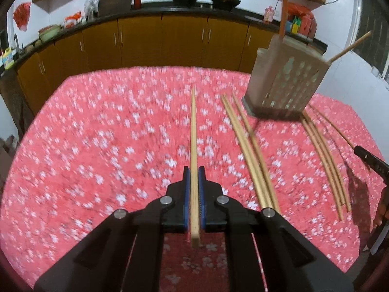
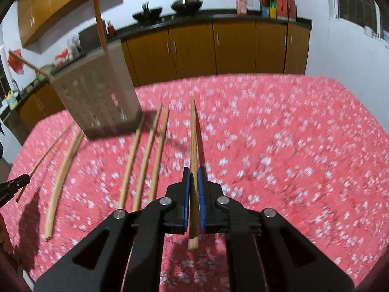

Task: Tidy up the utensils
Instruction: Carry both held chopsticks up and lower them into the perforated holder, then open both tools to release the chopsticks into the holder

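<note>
Clamping a pale wooden chopstick (image 1: 193, 146) lengthwise between its blue pads, the left gripper (image 1: 194, 177) is pointing it straight ahead over the pink floral tablecloth (image 1: 97, 133), with the perforated beige utensil holder (image 1: 287, 82) standing ahead to the right.

Gripping a second wooden chopstick (image 2: 193, 150) the same way, the right gripper (image 2: 193, 177) is facing the holder (image 2: 97, 97) ahead to its left, visibly nearer.

Matt wooden chopsticks (image 1: 248, 146), perforated plastic holder (image 1: 287, 82), flower-printed red cloth (image 1: 97, 146), glossy cabinet fronts (image 1: 145, 41).
</note>
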The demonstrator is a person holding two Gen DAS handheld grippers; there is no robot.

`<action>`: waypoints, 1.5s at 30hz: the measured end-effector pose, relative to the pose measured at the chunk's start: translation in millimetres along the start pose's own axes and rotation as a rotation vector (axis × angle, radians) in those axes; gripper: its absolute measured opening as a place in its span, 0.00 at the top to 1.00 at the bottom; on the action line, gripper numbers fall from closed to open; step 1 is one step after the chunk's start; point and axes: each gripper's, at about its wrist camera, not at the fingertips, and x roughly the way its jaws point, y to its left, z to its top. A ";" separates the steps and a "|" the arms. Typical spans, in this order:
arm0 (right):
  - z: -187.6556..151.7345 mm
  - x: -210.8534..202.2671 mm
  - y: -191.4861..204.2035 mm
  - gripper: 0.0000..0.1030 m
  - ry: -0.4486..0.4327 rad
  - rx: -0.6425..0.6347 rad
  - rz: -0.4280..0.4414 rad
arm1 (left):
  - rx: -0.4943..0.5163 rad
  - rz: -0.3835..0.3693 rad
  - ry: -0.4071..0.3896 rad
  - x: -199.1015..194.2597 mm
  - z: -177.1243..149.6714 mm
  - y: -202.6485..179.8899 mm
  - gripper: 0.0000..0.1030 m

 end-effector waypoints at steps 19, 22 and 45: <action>64.8 -88.9 10.6 0.93 -0.316 0.009 0.037 | 0.022 -0.061 -0.342 -110.1 79.7 -7.6 0.93; 73.5 -100.4 16.1 0.93 -0.323 -0.005 0.091 | 0.045 -0.086 -0.357 -120.2 84.4 -13.6 0.93; 141.8 -108.1 74.3 0.93 -0.566 -0.031 0.232 | 0.000 -0.182 -0.649 -149.1 163.9 -88.1 0.93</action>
